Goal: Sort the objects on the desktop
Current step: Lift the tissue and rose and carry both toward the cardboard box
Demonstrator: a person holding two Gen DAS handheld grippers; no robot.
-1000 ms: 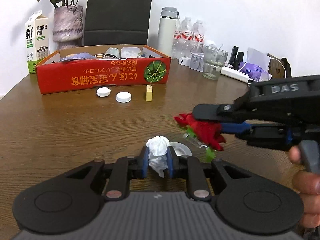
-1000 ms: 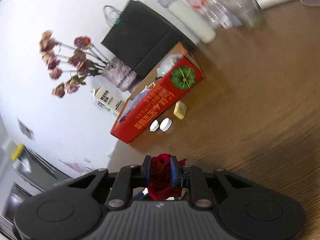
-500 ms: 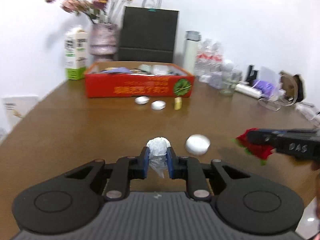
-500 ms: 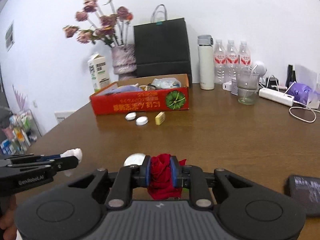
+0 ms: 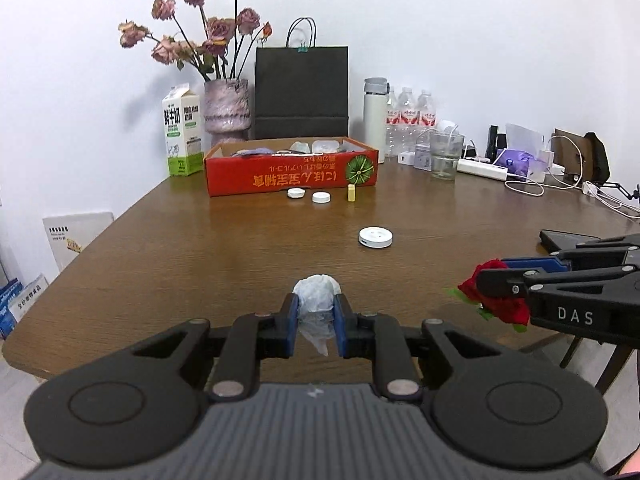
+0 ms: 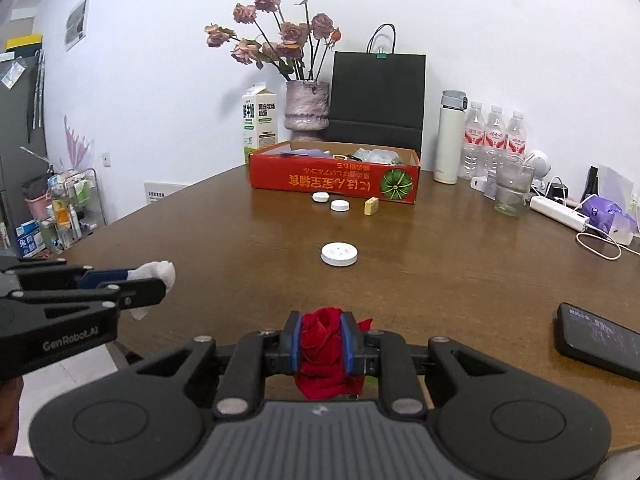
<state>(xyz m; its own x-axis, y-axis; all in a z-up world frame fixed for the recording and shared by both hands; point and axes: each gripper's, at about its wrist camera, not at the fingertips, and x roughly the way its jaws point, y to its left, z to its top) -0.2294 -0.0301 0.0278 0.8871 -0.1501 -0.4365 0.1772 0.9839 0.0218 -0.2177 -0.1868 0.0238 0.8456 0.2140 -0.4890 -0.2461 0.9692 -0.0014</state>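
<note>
Black left gripper (image 5: pixel 316 322) and right gripper (image 6: pixel 322 340), blue-padded jaws, silver screws.

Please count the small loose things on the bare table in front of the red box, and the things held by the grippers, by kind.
White round caps near the red box: 2
Yellow block: 1
Larger white disc: 1
Crumpled white tissue, held in left gripper: 1
Red fabric rose, held in right gripper: 1
Total: 6

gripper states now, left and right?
Left gripper: closed on the crumpled white tissue.
Right gripper: closed on the red fabric rose.
</note>
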